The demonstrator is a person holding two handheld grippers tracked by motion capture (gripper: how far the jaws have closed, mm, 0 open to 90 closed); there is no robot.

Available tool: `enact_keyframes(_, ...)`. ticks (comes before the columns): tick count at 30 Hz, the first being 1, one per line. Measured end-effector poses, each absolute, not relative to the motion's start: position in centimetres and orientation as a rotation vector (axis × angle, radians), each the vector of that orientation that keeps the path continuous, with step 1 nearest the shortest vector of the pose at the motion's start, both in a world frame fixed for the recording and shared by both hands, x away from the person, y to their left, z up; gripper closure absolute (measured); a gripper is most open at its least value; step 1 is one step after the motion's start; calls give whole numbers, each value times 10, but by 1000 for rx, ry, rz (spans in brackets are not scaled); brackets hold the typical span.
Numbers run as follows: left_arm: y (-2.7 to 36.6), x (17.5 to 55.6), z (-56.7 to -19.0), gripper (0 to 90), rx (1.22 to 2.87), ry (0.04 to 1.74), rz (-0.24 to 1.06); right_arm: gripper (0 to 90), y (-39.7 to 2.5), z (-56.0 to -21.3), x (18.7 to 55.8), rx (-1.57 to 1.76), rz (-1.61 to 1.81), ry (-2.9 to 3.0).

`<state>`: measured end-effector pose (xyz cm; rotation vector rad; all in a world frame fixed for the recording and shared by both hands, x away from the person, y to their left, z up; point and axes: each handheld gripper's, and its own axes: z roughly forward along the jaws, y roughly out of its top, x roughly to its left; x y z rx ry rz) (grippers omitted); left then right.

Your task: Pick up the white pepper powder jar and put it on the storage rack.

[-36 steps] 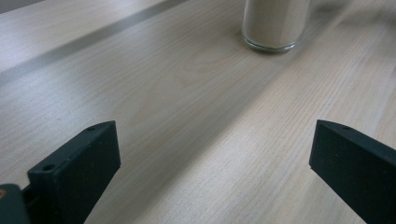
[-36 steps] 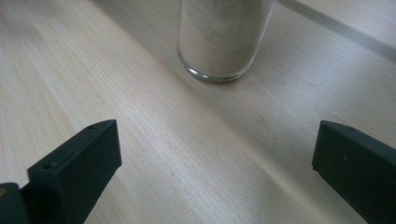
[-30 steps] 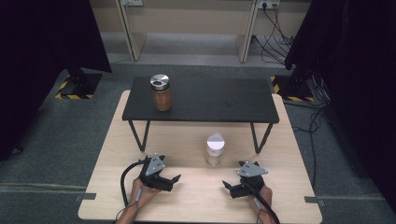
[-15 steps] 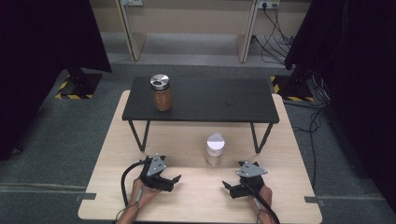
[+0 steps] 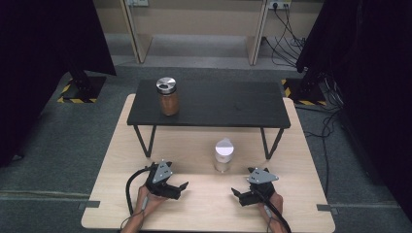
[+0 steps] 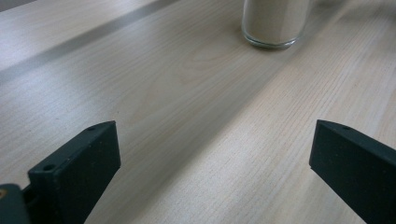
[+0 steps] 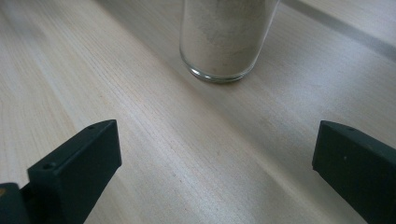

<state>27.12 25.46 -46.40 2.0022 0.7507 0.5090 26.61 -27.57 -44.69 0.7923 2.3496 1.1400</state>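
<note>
- Both tools rest low on the near part of the bench (image 5: 116, 165): the left tool (image 5: 180, 186) and the right tool (image 5: 236, 192) each have the jaws spread wide, and nothing is between them.
- Just ahead of them, between the two, stands the pale jar (image 5: 223, 154), upright on the wood, with light powder inside and a white cap. It is nearer to the right tool, and in the right gripper view its glass base (image 7: 223, 42) sits almost centred ahead of the jaws.
- I judge the step is to reach for this jar. The right tool seems the better one; it should go forward level, one jaw on each side of the glass, and close on the body under the cap, not on the cap.
- Close slowly, because a push from one jaw alone could tip the jar.
- Farther back is the black shelf (image 5: 228, 104), and on its left part stands the brown jar (image 5: 168, 96) with a metal lid. Keep the arm low enough to avoid the shelf legs.
</note>
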Motion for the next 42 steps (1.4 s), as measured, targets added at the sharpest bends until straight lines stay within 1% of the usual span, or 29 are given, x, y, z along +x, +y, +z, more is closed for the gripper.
enact_keyframes(42, 254, 272, -463, 11, 2014, 741, 499, 13, -277, -447, 266, 806, 1148, 2344)
